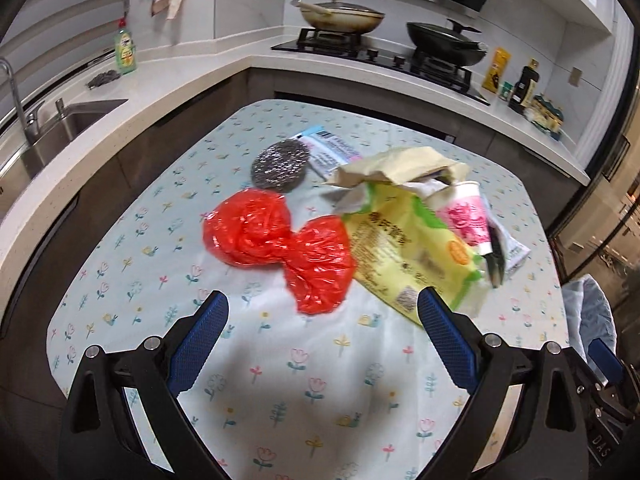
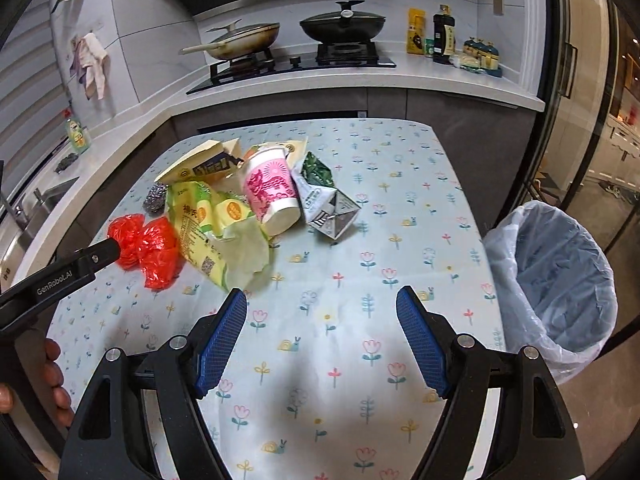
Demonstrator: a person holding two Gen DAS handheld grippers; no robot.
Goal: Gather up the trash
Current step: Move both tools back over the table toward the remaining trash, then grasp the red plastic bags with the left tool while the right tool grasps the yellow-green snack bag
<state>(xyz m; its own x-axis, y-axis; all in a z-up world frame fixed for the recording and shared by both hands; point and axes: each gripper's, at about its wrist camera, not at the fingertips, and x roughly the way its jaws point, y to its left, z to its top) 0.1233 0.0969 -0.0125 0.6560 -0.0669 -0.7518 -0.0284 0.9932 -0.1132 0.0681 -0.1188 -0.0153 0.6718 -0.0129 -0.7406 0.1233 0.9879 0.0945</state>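
A pile of trash lies on the flowered table [image 1: 280, 380]: a crumpled red plastic bag [image 1: 280, 242] [image 2: 148, 248], a yellow-green wrapper [image 1: 408, 256] [image 2: 212, 232], a pink-and-white paper cup [image 1: 466, 220] [image 2: 272, 190] on its side, a brown paper bag [image 1: 400, 168], a steel scourer [image 1: 281, 165] [image 2: 156, 198] and a folded grey carton [image 2: 332, 212]. My left gripper [image 1: 322, 312] is open and empty, just short of the red bag. My right gripper [image 2: 320, 308] is open and empty over bare cloth, in front of the pile.
A bin with a white liner [image 2: 556, 280] stands off the table's right edge. Behind the table runs an L-shaped counter [image 1: 192, 76] with a sink [image 1: 68, 120], a hob with two lidded pans [image 2: 296, 32] and bottles [image 2: 444, 36].
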